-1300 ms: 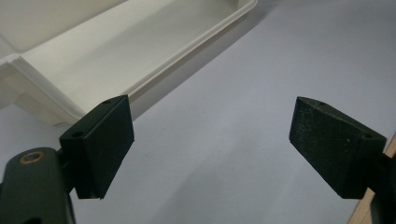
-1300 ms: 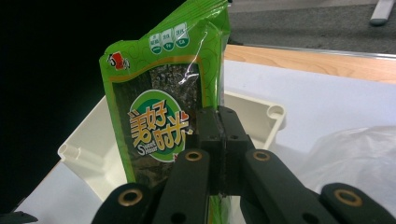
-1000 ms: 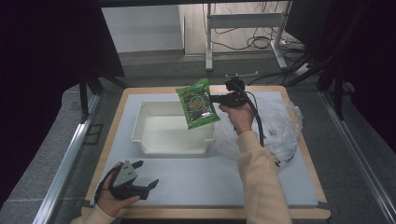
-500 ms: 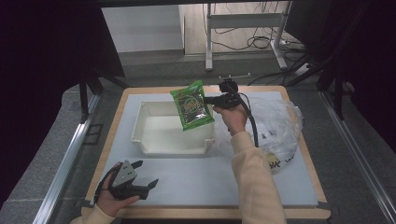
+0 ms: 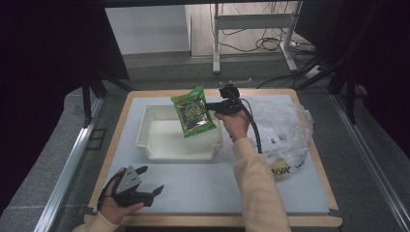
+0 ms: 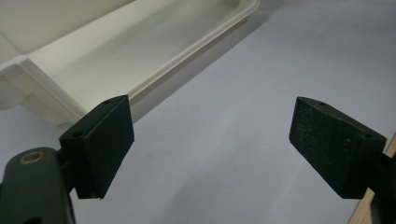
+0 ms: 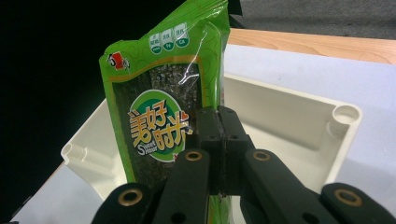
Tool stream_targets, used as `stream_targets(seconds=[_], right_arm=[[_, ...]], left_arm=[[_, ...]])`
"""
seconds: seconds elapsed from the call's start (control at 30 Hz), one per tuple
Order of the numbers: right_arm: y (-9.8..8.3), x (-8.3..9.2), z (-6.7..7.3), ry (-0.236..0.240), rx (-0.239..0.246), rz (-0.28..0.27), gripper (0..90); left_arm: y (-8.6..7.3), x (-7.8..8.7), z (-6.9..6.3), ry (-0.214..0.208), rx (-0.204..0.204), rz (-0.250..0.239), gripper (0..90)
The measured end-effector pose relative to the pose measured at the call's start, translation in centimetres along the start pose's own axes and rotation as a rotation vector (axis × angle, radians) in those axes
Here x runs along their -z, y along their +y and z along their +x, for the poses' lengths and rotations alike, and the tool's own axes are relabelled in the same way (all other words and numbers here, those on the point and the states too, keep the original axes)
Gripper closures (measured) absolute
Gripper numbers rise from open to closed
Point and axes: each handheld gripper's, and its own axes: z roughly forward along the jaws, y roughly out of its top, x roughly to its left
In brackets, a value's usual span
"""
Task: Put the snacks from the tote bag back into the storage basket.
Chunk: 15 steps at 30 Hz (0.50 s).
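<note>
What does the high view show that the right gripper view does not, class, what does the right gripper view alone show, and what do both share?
High view alone: the left gripper with jaws apart, low over the mat, and the clear plastic bag right of the bin.
Right gripper view alone: the packet's printed lettering and the closed pads pinching its edge.
Both: the right gripper holding the green seaweed packet above the white bin.

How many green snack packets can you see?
1. The green seaweed snack packet hangs above the white plastic bin, pinched in the right tool. More may be hidden inside the clear plastic bag at the right.
</note>
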Motion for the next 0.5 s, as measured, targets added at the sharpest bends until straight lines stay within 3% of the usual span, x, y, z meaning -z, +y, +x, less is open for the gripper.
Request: stream_targets(seconds=[0.5], right_arm=[[-0.3,-1.7,0.8,0.013,0.0,0.004,89.9]], left_arm=[[0.1,0.0,-0.1,0.006,-0.005,-0.003,14.0]])
